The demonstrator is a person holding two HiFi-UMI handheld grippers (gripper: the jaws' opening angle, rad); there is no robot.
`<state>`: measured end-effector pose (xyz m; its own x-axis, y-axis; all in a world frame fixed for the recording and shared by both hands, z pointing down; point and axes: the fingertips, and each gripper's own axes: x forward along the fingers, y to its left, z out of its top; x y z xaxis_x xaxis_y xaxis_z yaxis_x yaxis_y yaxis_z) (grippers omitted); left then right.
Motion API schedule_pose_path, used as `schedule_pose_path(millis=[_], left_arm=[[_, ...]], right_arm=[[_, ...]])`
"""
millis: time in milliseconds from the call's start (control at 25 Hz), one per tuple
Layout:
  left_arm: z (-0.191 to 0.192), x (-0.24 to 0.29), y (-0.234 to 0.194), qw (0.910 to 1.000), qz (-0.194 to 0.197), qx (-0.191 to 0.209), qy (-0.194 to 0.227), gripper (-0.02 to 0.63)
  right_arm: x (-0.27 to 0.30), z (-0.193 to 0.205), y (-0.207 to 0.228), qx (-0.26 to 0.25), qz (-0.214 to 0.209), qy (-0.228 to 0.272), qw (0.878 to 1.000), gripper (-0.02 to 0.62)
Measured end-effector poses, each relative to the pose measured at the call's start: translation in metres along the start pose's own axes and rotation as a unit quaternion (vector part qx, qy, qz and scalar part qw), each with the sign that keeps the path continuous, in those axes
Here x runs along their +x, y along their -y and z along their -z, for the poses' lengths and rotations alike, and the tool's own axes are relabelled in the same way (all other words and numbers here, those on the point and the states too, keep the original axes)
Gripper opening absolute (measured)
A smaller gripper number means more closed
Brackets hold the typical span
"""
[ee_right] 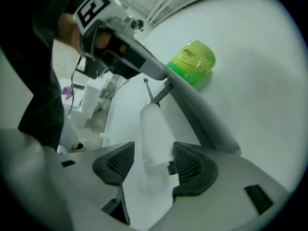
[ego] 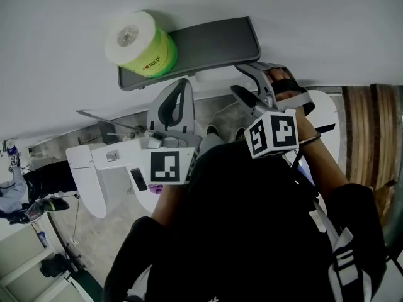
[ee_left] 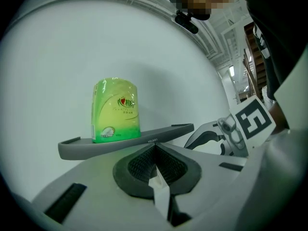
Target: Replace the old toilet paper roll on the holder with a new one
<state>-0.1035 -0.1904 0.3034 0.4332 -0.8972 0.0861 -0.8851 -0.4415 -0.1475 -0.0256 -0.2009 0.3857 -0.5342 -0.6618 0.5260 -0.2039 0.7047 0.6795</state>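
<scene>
- new roll (ego: 140,44), green wrap on, stands upright on the left end of the holder shelf (ego: 214,43); we see it in the left gripper view (ee_left: 115,109) and the right gripper view (ee_right: 191,61) too
- holder shelf is grey, fixed to the white wall (ego: 315,30), raised lips at both ends
- white cylinder (ee_right: 154,134) hangs just under the shelf's underside on a thin metal arm (ee_right: 149,90); we can't tell whether it's a spent roll or the spindle
- right gripper (ee_right: 153,153) has its jaws apart either side of the cylinder's near end; right pad (ee_right: 187,162) just beside it, left pad (ee_right: 118,162) clear of it, no squeeze we can see; in the head view it sits below the shelf's right end (ego: 239,79)
- left gripper (ee_left: 155,146) has its jaws closed together, tips just below the shelf's front edge; a white sliver shows in the seam nearer the camera, can't identify it
- toilet (ego: 94,168) on the floor below
</scene>
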Motion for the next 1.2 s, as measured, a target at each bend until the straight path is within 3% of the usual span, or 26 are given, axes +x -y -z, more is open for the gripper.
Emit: schedule_pose_path(millis=[200, 360, 640, 840, 1200], left_arm=[[-0.006, -0.004, -0.002, 0.9999, -0.004, -0.007, 0.011, 0.023], [-0.006, -0.008, -0.006, 0.9999, -0.008, -0.006, 0.011, 0.022], [0.001, -0.015, -0.019, 0.9998, -0.018, 0.004, -0.006, 0.023], [-0.007, -0.011, -0.015, 0.9999, -0.010, 0.003, 0.012, 0.023], [-0.006, -0.010, -0.016, 0.9998, -0.011, 0.006, 0.013, 0.023]], right_arm=[[0.016, 0.000, 0.003, -0.108, 0.051, -0.045, 0.992, 0.244], [0.028, -0.001, 0.007, -0.147, 0.087, -0.058, 0.984, 0.244], [0.028, -0.002, 0.010, -0.150, 0.105, -0.060, 0.981, 0.227], [0.023, 0.001, 0.012, -0.178, 0.120, -0.074, 0.974, 0.224], [0.010, 0.024, 0.018, -0.157, 0.138, -0.101, 0.973, 0.223]])
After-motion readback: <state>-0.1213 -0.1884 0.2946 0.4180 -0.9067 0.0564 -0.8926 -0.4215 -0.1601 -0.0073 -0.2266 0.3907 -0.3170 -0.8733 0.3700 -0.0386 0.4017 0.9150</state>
